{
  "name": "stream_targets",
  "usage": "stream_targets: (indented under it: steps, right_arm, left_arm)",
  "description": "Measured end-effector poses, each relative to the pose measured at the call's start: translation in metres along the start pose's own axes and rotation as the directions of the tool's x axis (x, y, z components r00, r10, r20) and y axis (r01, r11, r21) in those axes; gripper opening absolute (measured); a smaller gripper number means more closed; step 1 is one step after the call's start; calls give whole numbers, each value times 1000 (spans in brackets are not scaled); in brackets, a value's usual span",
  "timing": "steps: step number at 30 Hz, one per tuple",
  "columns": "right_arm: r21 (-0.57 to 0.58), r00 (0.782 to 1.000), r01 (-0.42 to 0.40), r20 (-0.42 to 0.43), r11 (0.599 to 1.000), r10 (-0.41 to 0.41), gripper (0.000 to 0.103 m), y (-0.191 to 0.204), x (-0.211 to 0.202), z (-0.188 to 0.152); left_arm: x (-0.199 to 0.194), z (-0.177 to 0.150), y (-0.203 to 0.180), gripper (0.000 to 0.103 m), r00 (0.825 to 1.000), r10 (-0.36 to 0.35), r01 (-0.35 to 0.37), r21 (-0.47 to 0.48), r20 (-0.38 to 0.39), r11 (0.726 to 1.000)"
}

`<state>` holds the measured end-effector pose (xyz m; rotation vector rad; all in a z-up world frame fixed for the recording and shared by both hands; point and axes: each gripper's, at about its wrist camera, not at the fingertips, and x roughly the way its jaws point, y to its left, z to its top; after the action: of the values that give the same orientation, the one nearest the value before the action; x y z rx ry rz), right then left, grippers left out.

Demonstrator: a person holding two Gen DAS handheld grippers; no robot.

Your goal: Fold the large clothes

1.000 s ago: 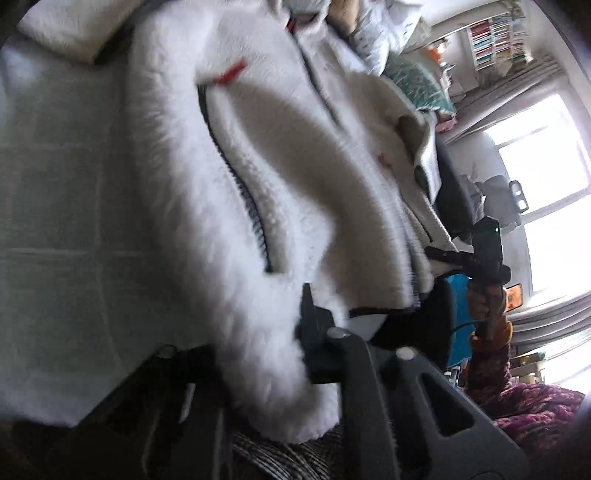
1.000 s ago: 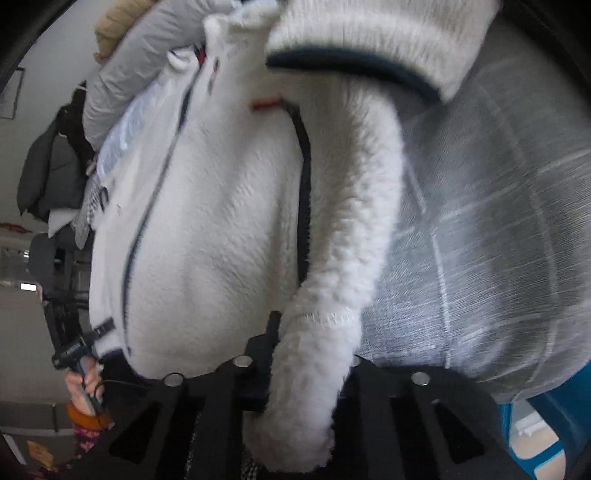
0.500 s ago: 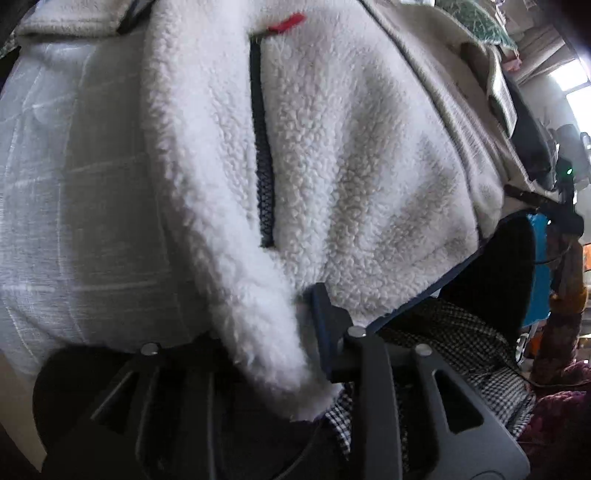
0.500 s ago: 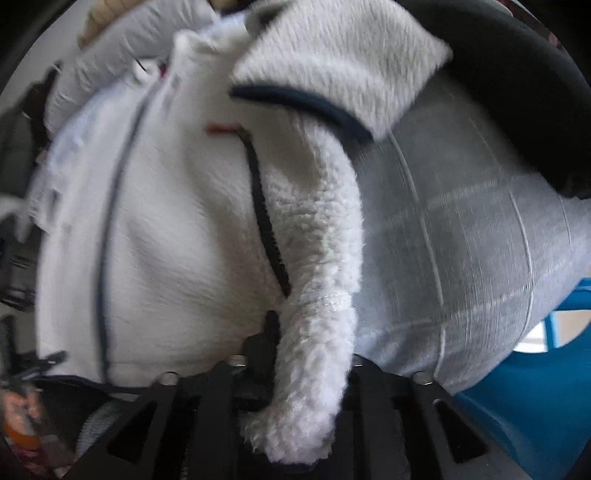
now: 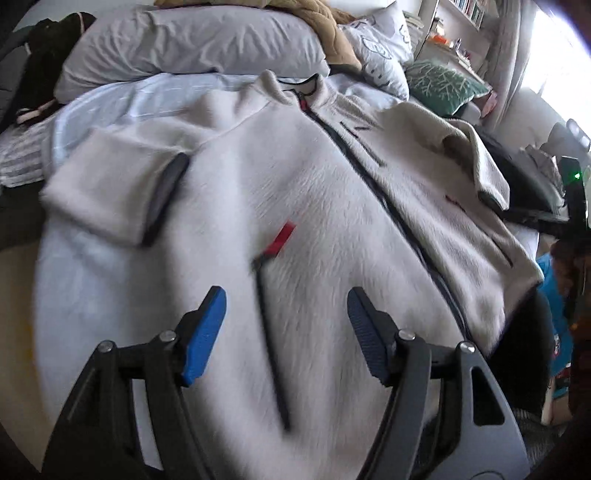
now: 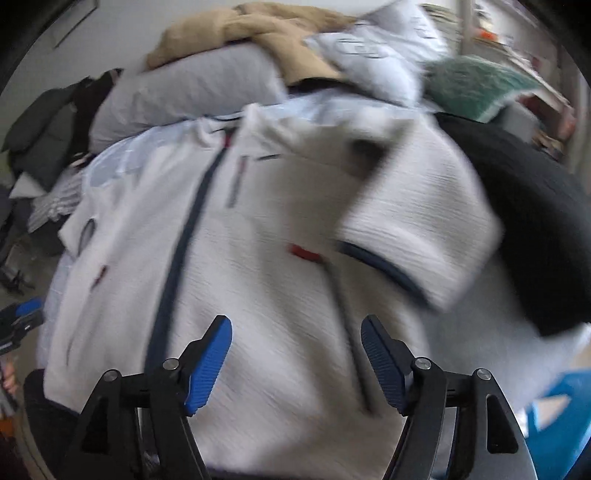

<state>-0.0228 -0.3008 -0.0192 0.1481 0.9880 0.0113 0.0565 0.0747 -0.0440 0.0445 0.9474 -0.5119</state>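
Observation:
A white fleece jacket (image 5: pixel 314 192) with a dark front zipper lies front-up on the bed, also in the right wrist view (image 6: pixel 266 229). Both sleeves are folded in, their dark-edged cuffs (image 5: pixel 162 195) (image 6: pixel 384 266) resting on the body. Red pull tabs (image 5: pixel 282 236) mark the side pockets. My left gripper (image 5: pixel 286 325) is open and empty above the jacket's left pocket. My right gripper (image 6: pixel 295 350) is open and empty above the right pocket. The right view is blurred.
Grey pillow (image 5: pixel 192 37), tan blanket (image 5: pixel 317 18), patterned white pillow and green cushion (image 5: pixel 443 81) are piled at the bed's head. Dark clothes (image 6: pixel 532 221) lie beside the jacket on the right. A blue object (image 6: pixel 561 413) sits at lower right.
Both grippers held the jacket's lower side edges and have let go. They now stand open above the jacket, which lies flat on the bed.

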Motion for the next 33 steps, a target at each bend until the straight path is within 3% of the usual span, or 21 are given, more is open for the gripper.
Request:
stream_targets:
  steps: [2,5,6,8,9,13,16,19,21,23,25,27,30,32,33]
  right_arm:
    - [7,1000,-10,-16,1000,10,74,-1,18,3]
    - [48,996,-6,-83,999,10,74,-8,55,-2]
    - [81,989,30,-146,996,-18,74,-15,70,-8]
    - [128,962,82,-268,988,-46,75,-36,78,-31]
    - [119,966,73,-257,990,-40,75,-37,73,-34]
    - [79,933,124,-349,989,-89,75,-25,66,-25]
    - [106,954,73,-297,992,-39,75,-12,53,-4]
    - [83,976,44,-218,996,-25,75,3,33,14]
    - [56,986,81,-152,995,-71,75,4,19,22]
    - [29,986,145,-89,989,-142,75,1,5,28]
    - [3,965,263,-10,965,-263,80,-11,-1,40]
    - [-19,933,360,17,933,-360,85,-25,7,46]
    - [-29,896,442,-33,897,-443,85,-59,36,54]
    - [-24,891,445,-84,895,-446,83,-74,60,60]
    - [-26,892,439,-106,898,-439,77,-82,70,59]
  left_arm:
    - [32,2,11,69,1000,-18,18,-31,-10,999]
    - [75,-14,33,69,991,2,-18,-116,-135,993]
    - [71,-18,34,69,994,-7,-6,-111,-111,994]
    - [59,-22,30,69,985,23,-33,-55,-173,998]
    - [52,-22,28,69,978,41,-51,-42,-203,998]
    - [24,-11,37,69,969,50,-65,-55,-243,996]
    - [7,19,48,77,975,133,-142,-36,-175,989]
    - [11,37,63,81,965,211,-218,-28,-152,976]
    - [21,50,71,81,956,237,-253,-78,-171,964]
    - [31,62,69,81,966,194,-218,-138,-170,966]
    - [36,67,59,81,982,119,-145,-172,-148,974]
    - [45,70,44,81,986,90,-112,-164,-137,980]
    - [63,73,18,81,986,63,-84,-137,-154,987]
    - [72,73,5,81,984,46,-68,-119,-175,991]
    - [77,74,-3,81,981,39,-59,-104,-187,993]
